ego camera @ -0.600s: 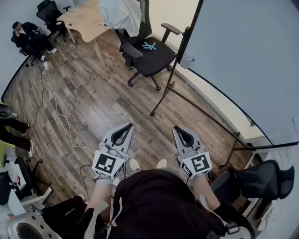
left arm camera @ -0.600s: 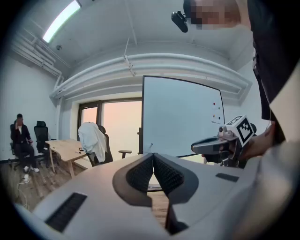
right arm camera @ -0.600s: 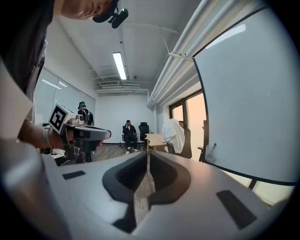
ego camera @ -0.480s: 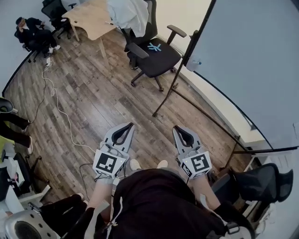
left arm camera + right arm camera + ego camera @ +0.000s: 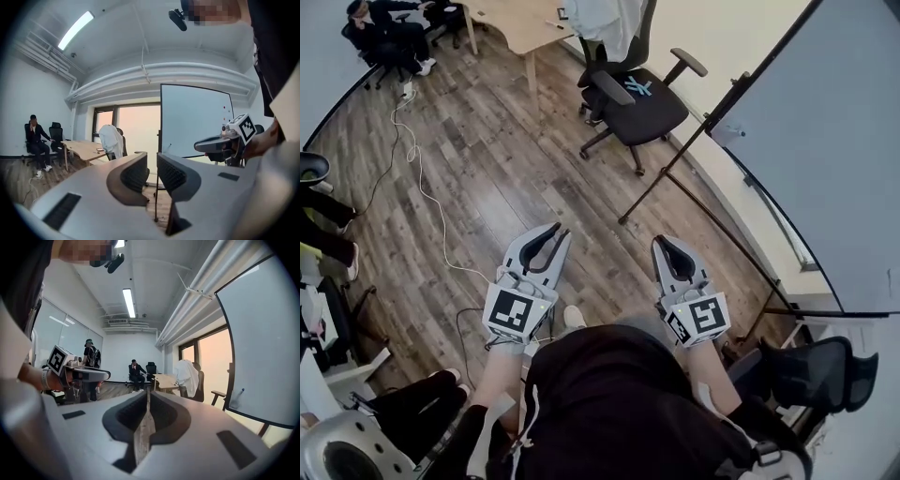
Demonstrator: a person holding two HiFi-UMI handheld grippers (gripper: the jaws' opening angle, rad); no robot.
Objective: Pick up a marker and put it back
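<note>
No marker shows clearly in any view. In the head view my left gripper (image 5: 547,234) and my right gripper (image 5: 669,247) are held side by side above the wooden floor, pointing away from the person's body. The left gripper (image 5: 152,161) has a narrow gap between its jaws and nothing in it. On the right gripper (image 5: 148,394) the jaws meet with nothing between them. A whiteboard (image 5: 853,169) on a black stand rises to the right, with a small bottle-like thing (image 5: 727,131) at its edge. The board (image 5: 194,122) stands ahead of the left gripper and fills the right side (image 5: 262,343) of the right gripper view.
A black office chair (image 5: 637,98) stands ahead by the whiteboard's stand leg (image 5: 675,169). A wooden desk (image 5: 520,19) with a white cloth over another chair is beyond. A seated person (image 5: 389,23) is far left. A white cable (image 5: 427,197) runs over the floor.
The head view has swung, so the chair, desk and whiteboard have slid right and up in the picture. Both grippers keep their side-by-side pose, a little higher in the frame.
</note>
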